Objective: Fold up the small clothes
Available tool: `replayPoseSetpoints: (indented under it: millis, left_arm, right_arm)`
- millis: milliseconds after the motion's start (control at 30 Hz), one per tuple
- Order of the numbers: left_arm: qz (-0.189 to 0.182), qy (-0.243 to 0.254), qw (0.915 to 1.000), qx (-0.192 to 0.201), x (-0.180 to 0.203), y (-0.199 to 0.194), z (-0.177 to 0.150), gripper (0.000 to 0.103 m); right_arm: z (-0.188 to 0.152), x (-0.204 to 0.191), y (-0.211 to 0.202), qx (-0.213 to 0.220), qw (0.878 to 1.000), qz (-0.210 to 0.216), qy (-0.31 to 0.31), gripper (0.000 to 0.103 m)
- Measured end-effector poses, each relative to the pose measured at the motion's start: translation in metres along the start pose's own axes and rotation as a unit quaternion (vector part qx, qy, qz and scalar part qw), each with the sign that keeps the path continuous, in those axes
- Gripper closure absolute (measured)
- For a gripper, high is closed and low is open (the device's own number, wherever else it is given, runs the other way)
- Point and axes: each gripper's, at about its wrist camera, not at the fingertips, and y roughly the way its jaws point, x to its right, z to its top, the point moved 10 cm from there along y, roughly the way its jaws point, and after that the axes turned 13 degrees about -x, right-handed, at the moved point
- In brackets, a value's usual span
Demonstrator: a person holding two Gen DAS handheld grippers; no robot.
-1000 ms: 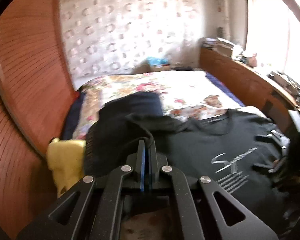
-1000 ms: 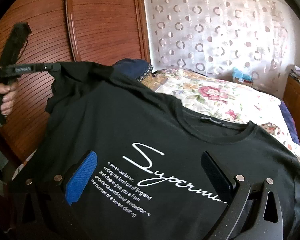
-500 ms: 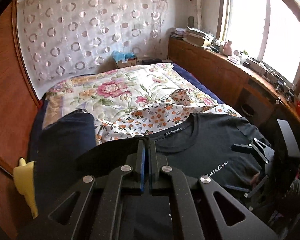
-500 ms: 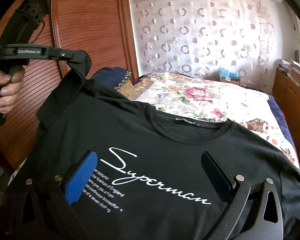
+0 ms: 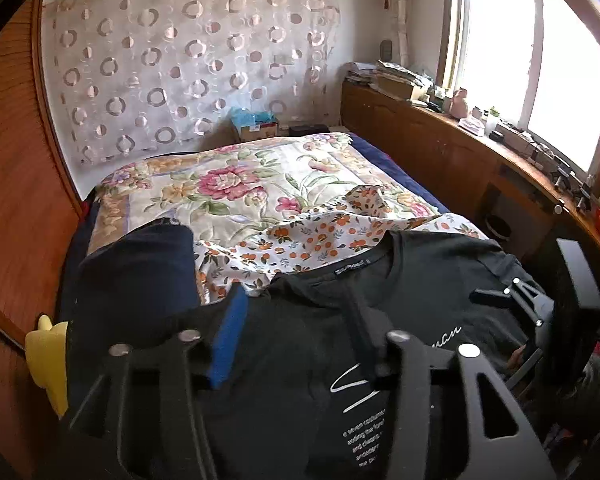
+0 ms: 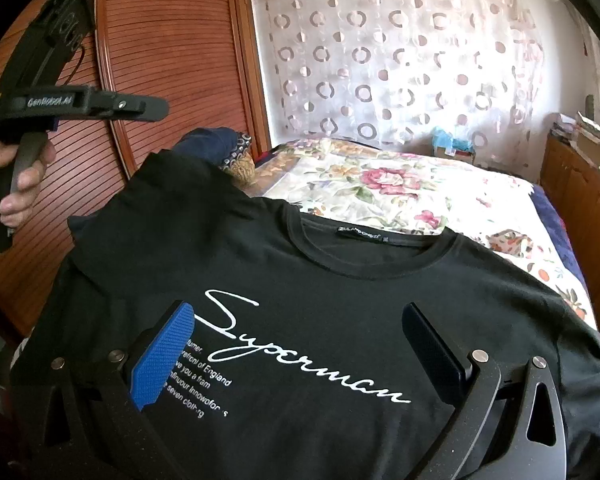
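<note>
Black T-shirt (image 6: 312,280): lies front-up across the lower half of the right wrist view, collar toward the flowered bedspread (image 6: 400,188), white script print in the centre; its left sleeve area looks bunched toward the upper left of the cloth.
Left gripper (image 5: 296,332): fingers spread apart, nothing between them; it hangs above the shirt's shoulder, seemingly so the sleeve can settle.
Right gripper (image 6: 300,344): jaws wide apart over the printed chest, holding nothing; probably poised low to pin or pinch the fabric.
Orange-print garment (image 5: 320,236): crumpled at frame centre in the left wrist view, just beyond the collar, likely awaiting its turn.
Navy bundle (image 5: 140,264): centre left, beside the shirt.
Stage, as a judgement: shirt spread flat, first fold not yet made.
</note>
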Motion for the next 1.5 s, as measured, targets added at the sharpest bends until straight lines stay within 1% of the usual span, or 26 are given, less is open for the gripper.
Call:
replayPoseSetpoints:
  millis: [33,67,133,167,300,400,533,733,900,1033,1133,1267,1300,1433,1500]
  left_arm:
    - [-0.001,-0.002,1.0000,0.002,-0.001,-0.001,-0.004,0.039]
    - [-0.003,-0.003,1.0000,0.002,0.000,-0.001,-0.006,0.036]
    - [-0.006,-0.005,1.0000,0.004,0.001,-0.002,-0.012,0.027]
    - [-0.007,-0.006,0.9999,0.009,0.002,-0.004,-0.018,0.026]
    - [-0.012,-0.017,0.9996,0.017,0.010,-0.003,-0.037,0.025]
    - [-0.007,-0.031,0.9991,0.029,0.016,0.000,-0.057,0.025]
    - [-0.012,-0.037,0.9990,0.022,0.030,0.014,-0.080,0.025]
    - [-0.010,-0.040,0.9990,0.014,0.056,0.032,-0.107,0.025]
    - [-0.011,-0.042,0.9991,0.007,0.071,0.035,-0.126,0.025]
    - [-0.011,-0.042,0.9990,0.006,0.082,0.031,-0.138,0.025]
    - [-0.010,-0.039,0.9992,0.007,0.091,0.028,-0.144,0.025]
    - [-0.008,-0.034,0.9993,0.012,0.104,0.020,-0.153,0.025]
    - [-0.009,-0.033,0.9993,0.013,0.106,0.018,-0.155,0.025]
    - [-0.004,-0.027,0.9995,0.017,0.117,0.012,-0.162,0.025]
    - [-0.004,-0.026,0.9995,0.018,0.121,0.011,-0.164,0.025]
  right_arm:
    - [0.001,0.003,-0.001,0.000,1.000,-0.001,0.000,0.000]
    - [0.001,0.005,-0.003,0.000,1.000,-0.002,0.000,0.000]
    - [-0.001,0.010,-0.007,0.002,1.000,-0.005,-0.002,0.000]
    - [-0.002,0.010,-0.009,0.003,1.000,-0.007,-0.003,0.000]
    - [-0.009,0.019,-0.020,0.001,1.000,-0.016,0.003,0.000]
    - [-0.018,0.028,-0.032,0.001,1.000,-0.031,0.007,0.000]
    - [-0.034,0.044,-0.051,0.001,0.998,-0.051,0.022,0.000]
    - [-0.065,0.081,-0.081,-0.001,0.994,-0.092,0.061,0.000]
    - [-0.095,0.108,-0.108,-0.004,0.988,-0.131,0.087,0.000]
    - [-0.110,0.129,-0.123,-0.011,0.982,-0.155,0.107,0.002]
    - [-0.124,0.142,-0.131,-0.017,0.980,-0.160,0.121,0.006]
    - [-0.132,0.153,-0.133,-0.040,0.977,-0.158,0.140,0.021]
    - [-0.135,0.157,-0.133,-0.046,0.975,-0.159,0.145,0.024]
    - [-0.132,0.161,-0.133,-0.072,0.971,-0.157,0.164,0.027]
    - [-0.131,0.162,-0.137,-0.083,0.970,-0.148,0.175,0.030]
